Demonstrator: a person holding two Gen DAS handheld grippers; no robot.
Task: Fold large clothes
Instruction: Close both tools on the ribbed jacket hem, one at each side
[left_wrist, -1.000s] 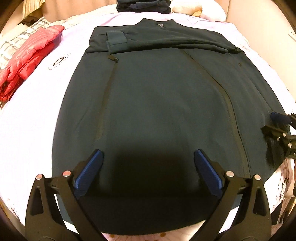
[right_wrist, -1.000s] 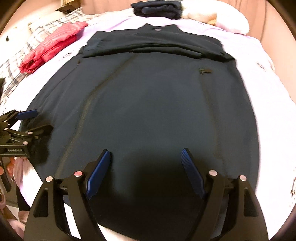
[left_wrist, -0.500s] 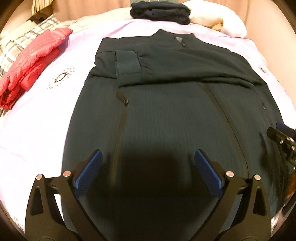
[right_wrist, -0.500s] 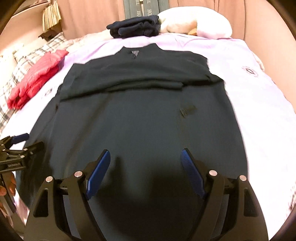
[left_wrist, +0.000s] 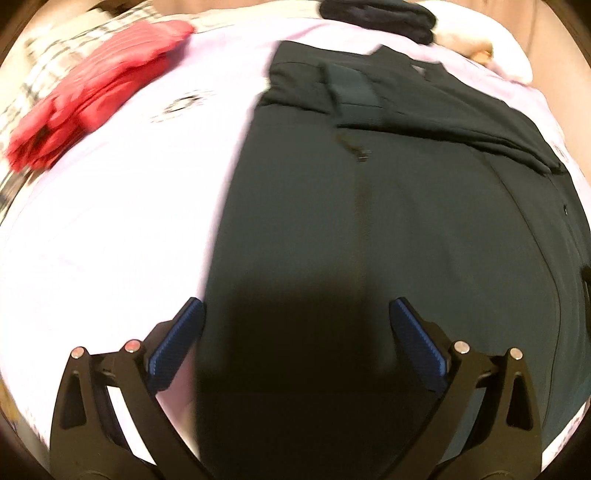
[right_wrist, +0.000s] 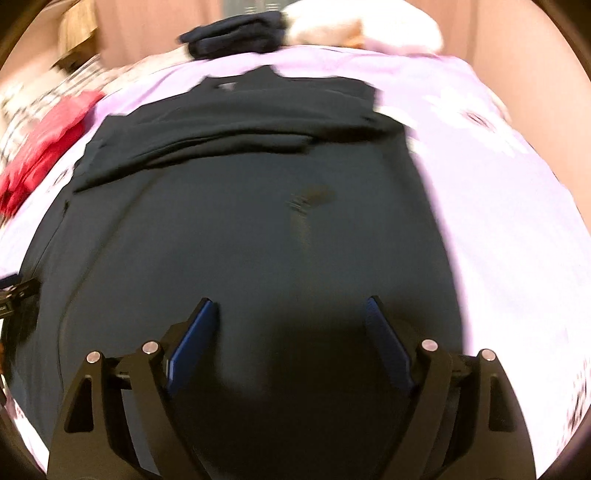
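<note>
The dark jacket (left_wrist: 388, 240) lies flat on the lilac bed sheet (left_wrist: 122, 229), sleeves crossed over its chest so the body can fold next. Left tool (left_wrist: 295, 332) and right tool (right_wrist: 290, 332) hover above its lower part, jaws wide and empty.

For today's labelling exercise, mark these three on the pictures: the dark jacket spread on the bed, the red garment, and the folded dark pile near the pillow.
dark jacket (left_wrist: 424, 221), left wrist view, its front panel.
red garment (left_wrist: 92, 96), left wrist view, its quilted middle.
folded dark pile (right_wrist: 236, 35), right wrist view, its top.
</note>
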